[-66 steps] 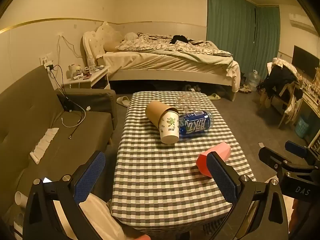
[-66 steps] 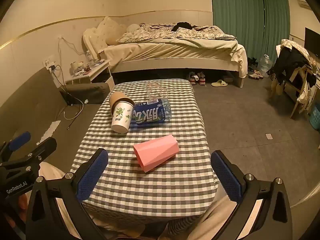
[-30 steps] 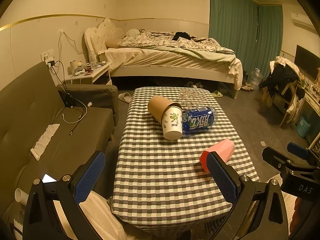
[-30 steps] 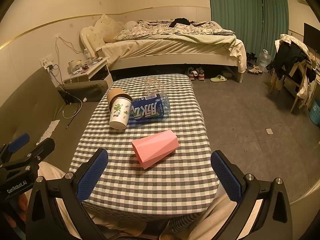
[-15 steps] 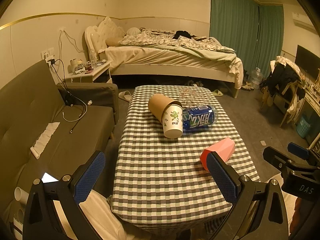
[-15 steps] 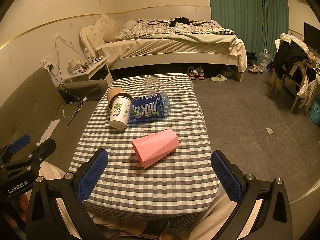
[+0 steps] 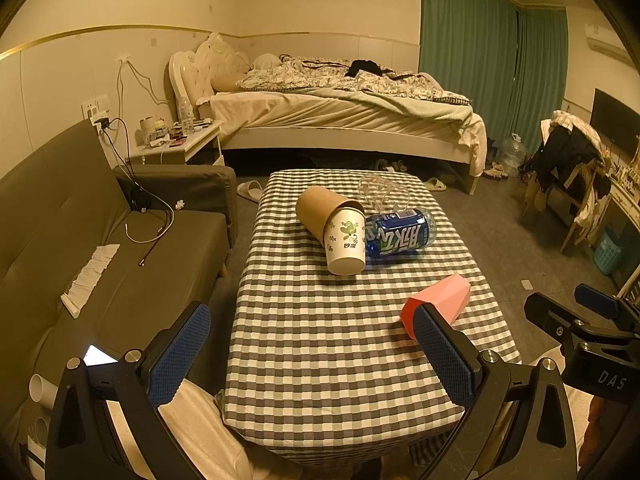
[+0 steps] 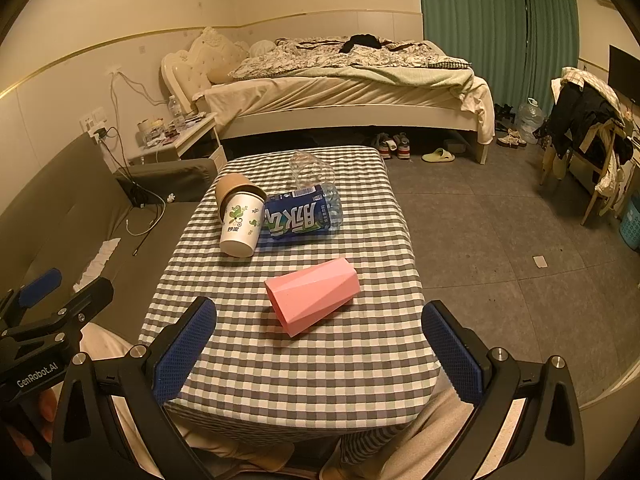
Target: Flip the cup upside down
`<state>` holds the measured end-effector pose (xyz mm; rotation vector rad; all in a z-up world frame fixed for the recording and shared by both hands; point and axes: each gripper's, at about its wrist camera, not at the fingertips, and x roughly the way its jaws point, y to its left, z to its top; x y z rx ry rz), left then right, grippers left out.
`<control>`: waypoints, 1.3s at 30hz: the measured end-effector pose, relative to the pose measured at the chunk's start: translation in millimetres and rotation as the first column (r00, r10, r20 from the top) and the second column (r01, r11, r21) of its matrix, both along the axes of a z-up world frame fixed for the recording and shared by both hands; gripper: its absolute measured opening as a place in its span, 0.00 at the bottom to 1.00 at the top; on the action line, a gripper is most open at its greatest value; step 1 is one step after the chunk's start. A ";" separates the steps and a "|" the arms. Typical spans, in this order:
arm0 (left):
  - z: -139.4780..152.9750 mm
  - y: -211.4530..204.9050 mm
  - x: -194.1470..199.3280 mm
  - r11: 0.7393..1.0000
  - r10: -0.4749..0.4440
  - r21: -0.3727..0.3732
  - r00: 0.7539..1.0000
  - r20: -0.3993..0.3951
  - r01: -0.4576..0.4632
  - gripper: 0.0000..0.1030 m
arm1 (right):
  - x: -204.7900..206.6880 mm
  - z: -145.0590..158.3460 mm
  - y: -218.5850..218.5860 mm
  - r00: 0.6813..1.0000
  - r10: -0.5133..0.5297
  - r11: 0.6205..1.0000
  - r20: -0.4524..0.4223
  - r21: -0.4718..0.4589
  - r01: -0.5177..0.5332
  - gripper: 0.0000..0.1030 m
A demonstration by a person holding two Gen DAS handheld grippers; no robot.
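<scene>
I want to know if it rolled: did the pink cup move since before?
No. The pink cup lies on the same checks, equally far from the blue bottle.

pink cup [image 8: 313, 295] | grey-white checked tablecloth [image 8: 304, 360] | blue-label bottle [image 8: 298, 212] | green curtains [image 8: 472, 20]

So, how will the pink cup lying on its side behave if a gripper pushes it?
The pink cup probably rolls little: its flat facets should resist. Tapered, it would likely curve. It looks rigid and light, so it may slide on the checked tablecloth.

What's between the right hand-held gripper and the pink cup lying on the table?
Only bare checkered tablecloth; the right wrist view shows nothing between the open right hand-held gripper and the pink cup.
</scene>
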<state>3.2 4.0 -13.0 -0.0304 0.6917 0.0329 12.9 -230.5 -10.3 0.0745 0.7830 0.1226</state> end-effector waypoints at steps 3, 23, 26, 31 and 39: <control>0.1 0.2 0.1 1.000 0.000 0.000 1.000 0.000 0.000 1.00 | 0.3 0.1 0.9 1.000 0.000 1.000 0.000 0.000 0.000 1.00; -8.4 0.8 2.4 1.000 0.009 -0.001 1.000 -0.027 -0.009 1.00 | 6.1 0.1 0.8 1.000 0.006 1.000 -0.005 -0.011 -0.006 1.00; -10.3 0.5 5.1 1.000 0.018 0.005 0.999 -0.038 -0.017 1.00 | 10.7 1.4 -0.1 1.000 0.015 0.999 0.003 -0.033 -0.015 1.00; -12.4 0.5 12.3 0.999 0.040 0.017 0.997 -0.063 -0.039 1.00 | 22.8 2.4 -2.3 0.996 0.086 0.992 0.020 -0.092 -0.083 1.00; -23.4 -2.0 29.3 0.997 0.071 0.051 0.991 -0.115 -0.065 1.00 | 60.9 -20.1 3.5 0.899 0.431 0.853 -0.076 -0.292 -0.433 1.00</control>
